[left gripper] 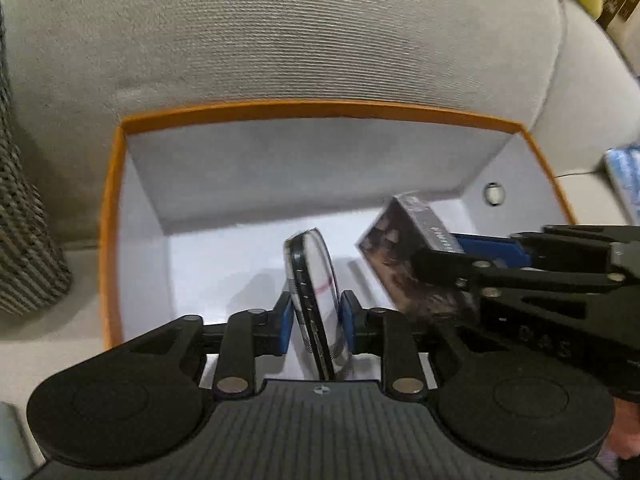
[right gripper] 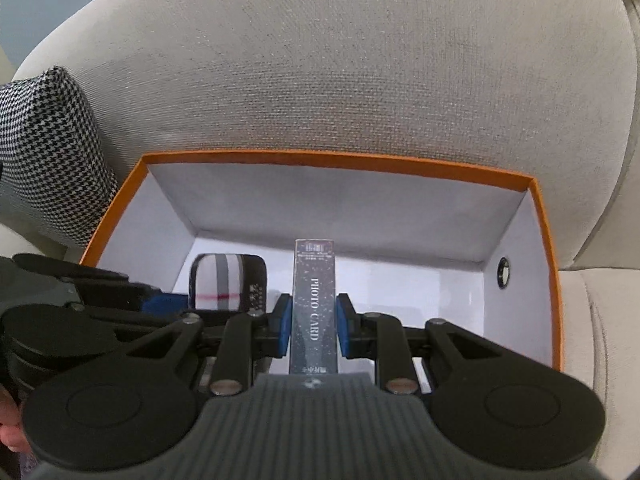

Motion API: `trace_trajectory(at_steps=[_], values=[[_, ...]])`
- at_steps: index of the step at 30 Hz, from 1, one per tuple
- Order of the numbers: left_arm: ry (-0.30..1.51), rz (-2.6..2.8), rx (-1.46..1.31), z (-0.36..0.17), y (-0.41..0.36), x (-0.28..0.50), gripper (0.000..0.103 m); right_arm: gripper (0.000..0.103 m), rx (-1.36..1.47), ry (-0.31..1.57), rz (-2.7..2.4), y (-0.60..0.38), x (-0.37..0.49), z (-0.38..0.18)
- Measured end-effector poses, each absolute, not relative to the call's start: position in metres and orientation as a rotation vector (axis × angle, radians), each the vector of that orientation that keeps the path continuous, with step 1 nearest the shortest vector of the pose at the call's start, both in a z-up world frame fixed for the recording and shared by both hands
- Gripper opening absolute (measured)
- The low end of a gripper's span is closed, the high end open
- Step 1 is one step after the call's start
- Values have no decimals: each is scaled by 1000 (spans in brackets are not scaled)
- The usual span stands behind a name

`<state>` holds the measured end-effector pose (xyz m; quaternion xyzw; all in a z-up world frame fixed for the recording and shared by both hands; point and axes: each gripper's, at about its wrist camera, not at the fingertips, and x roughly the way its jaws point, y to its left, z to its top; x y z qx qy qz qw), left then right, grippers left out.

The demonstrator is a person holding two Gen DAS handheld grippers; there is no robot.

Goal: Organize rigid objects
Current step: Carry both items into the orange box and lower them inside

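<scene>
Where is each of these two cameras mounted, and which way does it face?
Left wrist view: sits on the left tool, looking down into the orange box; its fingers flank a flat plaid case.
Right wrist view: sits on the right tool, facing the same box; it grips a "PHOTO CARD" box, and a bit of hand shows.
Shared: the box, both items, each other's tool, sofa cushion.

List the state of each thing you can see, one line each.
Orange box: open, lidless, on the sofa.
Round case: on edge between the left gripper's blue fingers, over the box.
Photo card box: upright, clamped by the right gripper, over the box.
</scene>
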<state>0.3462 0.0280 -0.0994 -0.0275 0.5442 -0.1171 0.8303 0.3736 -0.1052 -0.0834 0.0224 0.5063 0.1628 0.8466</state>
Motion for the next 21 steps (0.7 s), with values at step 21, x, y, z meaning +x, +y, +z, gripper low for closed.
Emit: trace_trajectory(at_steps=[21], values=[[916, -126, -165, -36, 77, 307, 67, 24, 51, 1152, 291, -97, 371, -91]])
